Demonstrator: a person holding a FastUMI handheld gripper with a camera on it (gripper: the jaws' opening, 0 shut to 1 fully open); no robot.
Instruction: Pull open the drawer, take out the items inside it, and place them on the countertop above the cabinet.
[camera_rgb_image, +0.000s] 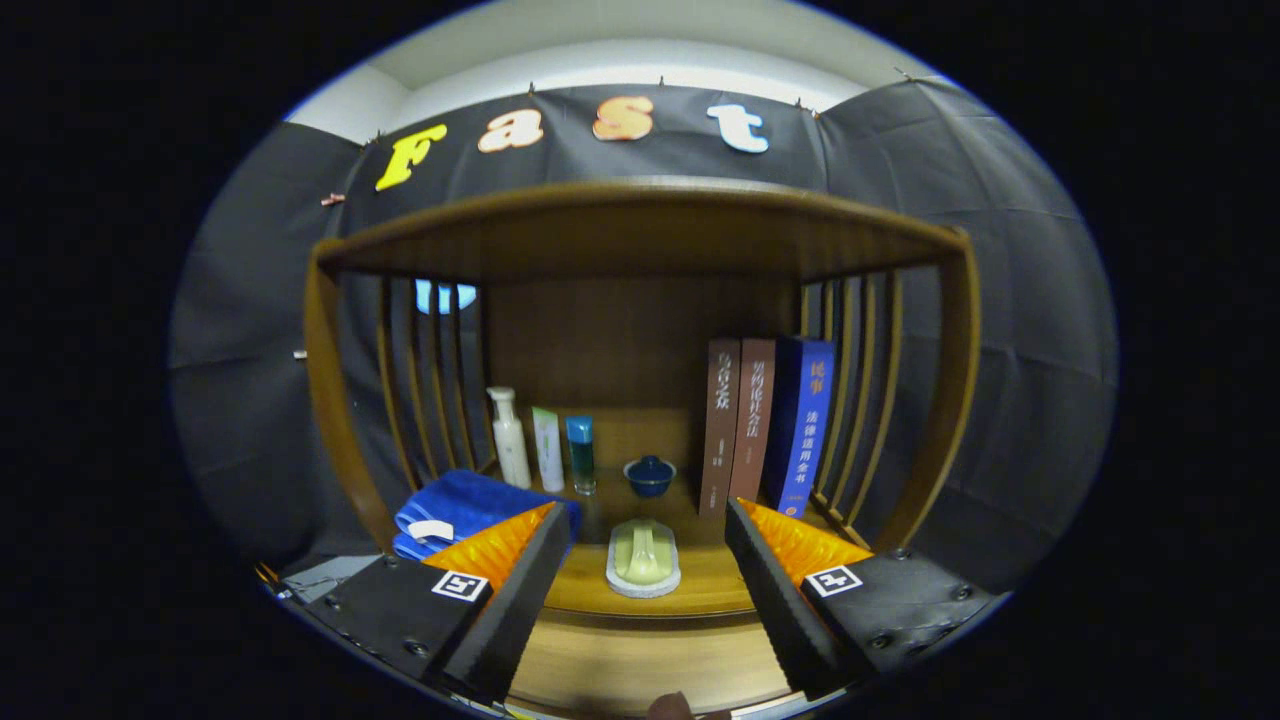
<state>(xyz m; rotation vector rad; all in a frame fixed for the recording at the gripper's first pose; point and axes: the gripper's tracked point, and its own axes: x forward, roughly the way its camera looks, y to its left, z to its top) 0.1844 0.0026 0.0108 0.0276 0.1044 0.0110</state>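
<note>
Claw (640, 600) fingers stand wide apart, gripping nothing, over the wooden worktop (700, 585). Between them, just ahead, lies a pale green soap in a grey oval dish (642, 558). Beyond sits a small dark blue lidded bowl (650, 475).

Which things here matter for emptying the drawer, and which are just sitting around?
For the job: tongs, open, fingers either side of the green-topped dish; drawer knob below them; countertop.

Lying about: blue towel, white bottle, tube, blue-capped bottle, blue bowl, books, green-topped dish.
</note>
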